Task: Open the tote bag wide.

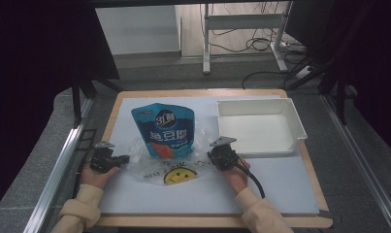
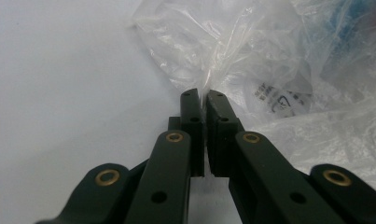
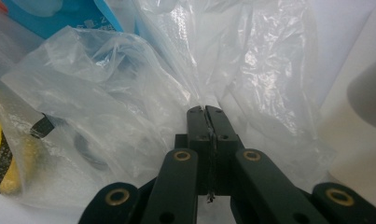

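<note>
A clear plastic bag (image 1: 171, 167) with a yellow smiley print lies crumpled on the white table mat. A blue pouch (image 1: 165, 130) lies with its lower end inside the bag's mouth. My left gripper (image 1: 123, 158) pinches the bag's left edge; in the left gripper view the film (image 2: 232, 60) runs between the shut jaws at my left gripper (image 2: 205, 94). My right gripper (image 1: 213, 156) holds the bag's right edge. The right gripper view has the bag (image 3: 129, 93) bunched ahead of my right gripper (image 3: 205, 110), film caught between the pads, and the blue pouch (image 3: 59, 16) at top left.
A white rectangular tray (image 1: 258, 127) stands at the right rear of the mat, just beyond my right gripper. The wooden table edge (image 1: 212, 221) runs along the front. A dark floor with cables and desk legs lies past the table.
</note>
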Demonstrator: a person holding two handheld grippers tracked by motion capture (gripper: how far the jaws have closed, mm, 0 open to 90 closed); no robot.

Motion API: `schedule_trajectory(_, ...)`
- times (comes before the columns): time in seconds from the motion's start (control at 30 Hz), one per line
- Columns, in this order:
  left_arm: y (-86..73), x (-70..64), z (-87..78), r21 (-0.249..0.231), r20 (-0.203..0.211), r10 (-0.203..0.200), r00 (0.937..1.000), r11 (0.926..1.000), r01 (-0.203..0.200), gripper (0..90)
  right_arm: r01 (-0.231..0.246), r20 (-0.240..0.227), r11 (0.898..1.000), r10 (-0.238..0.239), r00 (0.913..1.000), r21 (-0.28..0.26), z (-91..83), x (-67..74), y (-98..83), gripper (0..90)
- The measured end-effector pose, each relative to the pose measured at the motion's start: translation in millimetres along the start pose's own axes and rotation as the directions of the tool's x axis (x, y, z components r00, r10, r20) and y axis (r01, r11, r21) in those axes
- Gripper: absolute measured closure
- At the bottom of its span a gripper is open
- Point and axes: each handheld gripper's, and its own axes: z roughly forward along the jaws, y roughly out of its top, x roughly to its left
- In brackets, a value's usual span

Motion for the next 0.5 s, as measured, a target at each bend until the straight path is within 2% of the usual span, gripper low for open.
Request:
schedule_trajectory(0.33, 1.5, -1.2, -0.3, -0.028, 0.015, 0.001, 0.9999, 0.9996, -0.001, 84.7, -0.008, -0.021, 0.999, 0.007, 0.9998, -0.038, -4.1, -1.4, 3.6, 86.0)
schedule_trajectory(0.43, 2.3, -1.7, -2.8, -0.062, 0.022, 0.007, 0.9997, 0.998, -0.006, 77.9, -0.014, -0.029, 0.999, 0.012, 0.9995, -0.051, -6.0, -1.9, 4.4, 80.5)
schedule_trajectory(0.47, 3.0, -2.1, -4.0, -0.075, 0.025, 0.007, 0.9997, 0.9972, -0.006, 71.0, -0.015, -0.037, 0.997, 0.013, 0.9992, -0.07, -9.0, -1.5, 5.9, 78.6)
schedule_trajectory(0.5, 3.9, -2.7, -5.5, -0.088, 0.025, 0.002, 0.9997, 0.9961, 0.0, 71.0, -0.015, -0.037, 0.997, 0.013, 0.9992, -0.07, -9.0, -1.5, 5.9, 78.6)
